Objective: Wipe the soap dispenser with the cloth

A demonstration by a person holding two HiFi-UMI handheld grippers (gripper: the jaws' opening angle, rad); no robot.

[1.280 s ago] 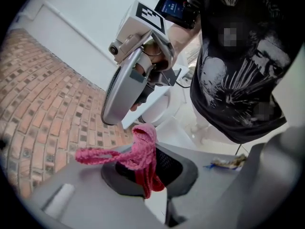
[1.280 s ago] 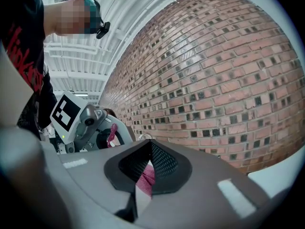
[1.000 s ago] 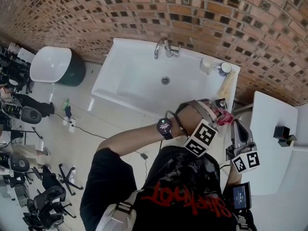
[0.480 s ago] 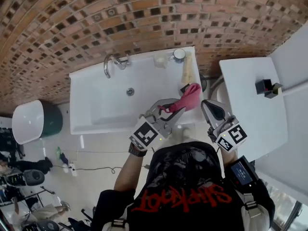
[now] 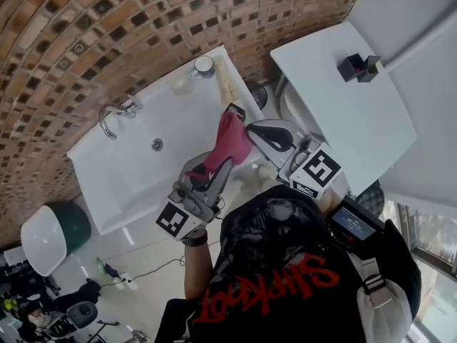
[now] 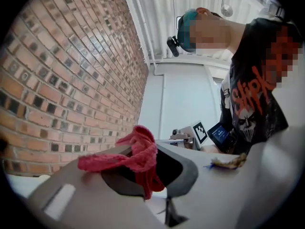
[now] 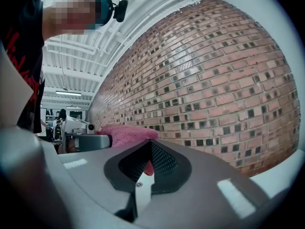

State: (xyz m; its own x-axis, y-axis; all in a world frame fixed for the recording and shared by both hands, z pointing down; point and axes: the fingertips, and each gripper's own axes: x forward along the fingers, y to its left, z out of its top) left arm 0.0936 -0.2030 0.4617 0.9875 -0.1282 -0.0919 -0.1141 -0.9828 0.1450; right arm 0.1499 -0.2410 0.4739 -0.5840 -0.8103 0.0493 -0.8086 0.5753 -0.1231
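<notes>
My left gripper [image 5: 209, 172] is shut on a pink-red cloth [image 5: 227, 143], held level over the sink's right end. In the left gripper view the cloth [image 6: 138, 155] lies bunched across the closed jaws of that gripper [image 6: 145, 149]. My right gripper [image 5: 250, 130] is shut, with its tips right beside the cloth's upper end. In the right gripper view the cloth [image 7: 125, 132] shows just past the closed tips of this gripper [image 7: 151, 142]; I cannot tell if they touch. A pale beige bottle [image 5: 225, 79], probably the soap dispenser, stands on the sink's back corner, apart from both grippers.
A white sink [image 5: 107, 184] with a chrome faucet [image 5: 113, 114] is set against the brick wall [image 5: 86, 41]. A cup [image 5: 203, 66] stands by the bottle. A small black item [image 5: 234, 111] lies on the rim. A white counter [image 5: 343, 113] with a black object [image 5: 358, 67] is at the right.
The left gripper has risen and rolled with the cloth still in it, so the cloth now stretches toward the right gripper's tips. The right gripper has barely moved. The head view has swung round.
</notes>
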